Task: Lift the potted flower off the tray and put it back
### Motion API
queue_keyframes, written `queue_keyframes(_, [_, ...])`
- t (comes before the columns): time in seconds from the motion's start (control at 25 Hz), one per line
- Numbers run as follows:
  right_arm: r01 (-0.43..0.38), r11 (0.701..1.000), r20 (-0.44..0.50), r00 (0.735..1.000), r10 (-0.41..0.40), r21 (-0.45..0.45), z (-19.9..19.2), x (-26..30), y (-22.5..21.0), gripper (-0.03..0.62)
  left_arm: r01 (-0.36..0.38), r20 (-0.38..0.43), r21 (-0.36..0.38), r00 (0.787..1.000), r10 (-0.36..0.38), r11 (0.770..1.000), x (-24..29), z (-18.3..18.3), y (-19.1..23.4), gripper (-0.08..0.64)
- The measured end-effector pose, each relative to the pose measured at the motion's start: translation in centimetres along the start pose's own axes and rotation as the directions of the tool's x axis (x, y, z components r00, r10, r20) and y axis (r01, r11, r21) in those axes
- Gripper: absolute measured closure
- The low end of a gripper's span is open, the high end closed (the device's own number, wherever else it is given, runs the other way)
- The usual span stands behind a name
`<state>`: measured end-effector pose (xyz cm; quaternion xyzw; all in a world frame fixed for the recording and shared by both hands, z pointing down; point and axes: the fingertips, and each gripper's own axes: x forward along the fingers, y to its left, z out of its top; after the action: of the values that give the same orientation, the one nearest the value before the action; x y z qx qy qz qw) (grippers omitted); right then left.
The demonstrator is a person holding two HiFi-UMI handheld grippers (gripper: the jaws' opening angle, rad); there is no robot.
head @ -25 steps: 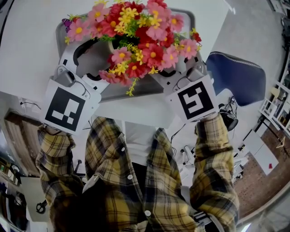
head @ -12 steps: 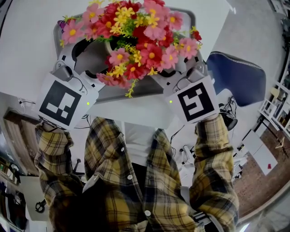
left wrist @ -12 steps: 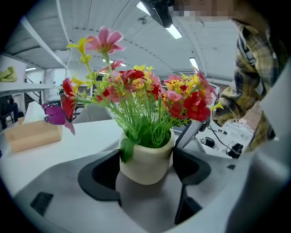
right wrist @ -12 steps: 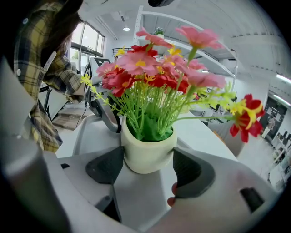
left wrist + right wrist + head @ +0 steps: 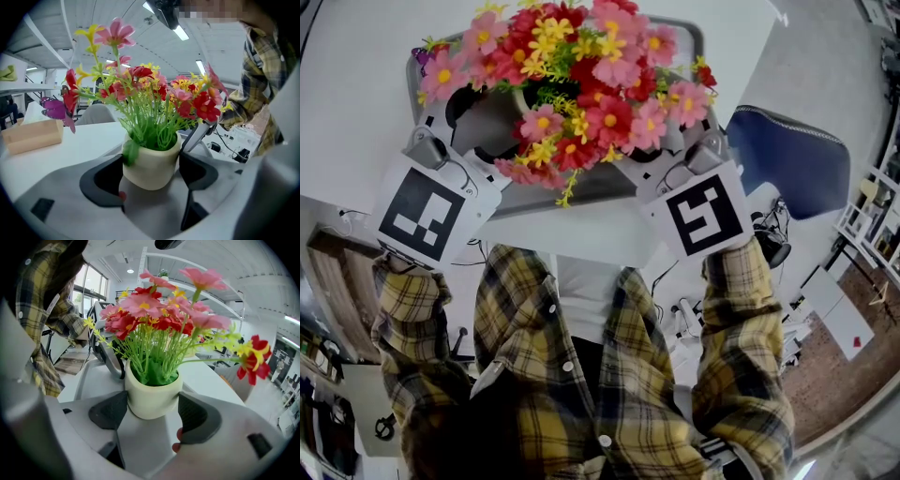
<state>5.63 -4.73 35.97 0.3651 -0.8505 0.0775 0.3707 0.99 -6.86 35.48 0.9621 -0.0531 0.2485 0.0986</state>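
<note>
Cream pot under pink, red and yellow blossoms: the potted flower [image 5: 152,397] sits over the grey tray [image 5: 605,187] on a white table [image 5: 356,84], flanked by both tools. Its base is hidden in every view, so contact with the tray is likely, not certain. The left gripper [image 5: 152,171] has just been opening its jaws, and they now stand wide with the pot between the pads, apparently freed. The right gripper [image 5: 153,413] has its pads close against both sides of the pot; whether they press cannot be told. The step looks like the release after setting down. Done well, each tool would open clear of the pot wall before backing straight out along its own line, low and level, so no pad drags the pot or catches a stem. The head view alone shows the tray's outline and the plaid sleeves [image 5: 741,319], while blossoms hide the pot there. Only the gripper views show pot and pads. The left one adds a purple butterfly [image 5: 55,108] and a wooden box [image 5: 30,136].
</note>
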Motion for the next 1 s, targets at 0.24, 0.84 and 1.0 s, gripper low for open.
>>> queue_keyframes(0.24, [0.005,1.0,0.001,1.0,-0.005,0.004,0.02,-0.13,-0.03,0.256,-0.001,-0.012,-0.003,1.0,0.001,1.0,0.02,0.1,-0.06,0.198])
queue_keyframes(0.84, [0.015,1.0,0.007,1.0,-0.015,0.001,-0.08,-0.13,0.05,0.256,0.001,0.001,0.008,1.0,-0.001,1.0,0.08,0.1,-0.09,0.198])
queue_keyframes(1.0, [0.025,1.0,0.017,1.0,-0.025,-0.005,0.3,-0.24,-0.21,0.256,-0.004,0.003,0.023,1.0,0.003,1.0,-0.05,0.51,0.09,0.198])
